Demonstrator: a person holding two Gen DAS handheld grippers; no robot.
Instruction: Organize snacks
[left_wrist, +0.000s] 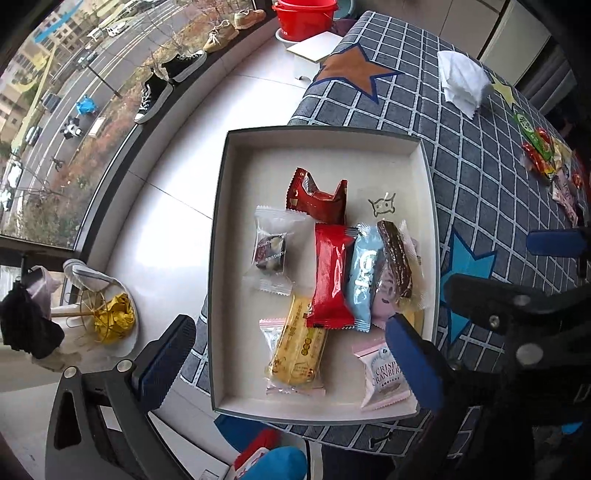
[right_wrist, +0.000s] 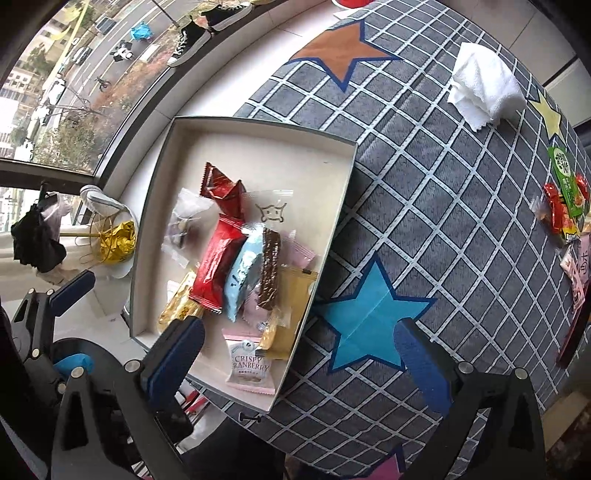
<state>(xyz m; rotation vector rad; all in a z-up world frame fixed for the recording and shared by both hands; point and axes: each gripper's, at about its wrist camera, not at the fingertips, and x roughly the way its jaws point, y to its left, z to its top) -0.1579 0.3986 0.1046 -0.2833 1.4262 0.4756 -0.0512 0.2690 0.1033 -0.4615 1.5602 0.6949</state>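
Note:
A shallow white box (left_wrist: 325, 146) (right_wrist: 258, 129) lies on the grey checked tablecloth and holds several wrapped snacks: a red pack (left_wrist: 330, 275) (right_wrist: 218, 260), a light blue pack (left_wrist: 365, 275) (right_wrist: 242, 271), a brown bar (left_wrist: 397, 260) (right_wrist: 269, 267), a yellow pack (left_wrist: 299, 343) and a pink cranberry pack (left_wrist: 384, 376) (right_wrist: 249, 363). A loose pile of snacks (left_wrist: 550, 158) (right_wrist: 567, 206) lies at the table's far right. My left gripper (left_wrist: 291, 360) is open and empty over the box's near end. My right gripper (right_wrist: 299, 365) is open and empty above the box's near right corner.
A crumpled white tissue (left_wrist: 461, 79) (right_wrist: 484, 83) lies at the back of the table. A red bucket (left_wrist: 304, 18) and a white stool (left_wrist: 314, 55) stand on the floor beyond. A stand with gold foil (left_wrist: 110, 317) (right_wrist: 118, 240) sits left by the window.

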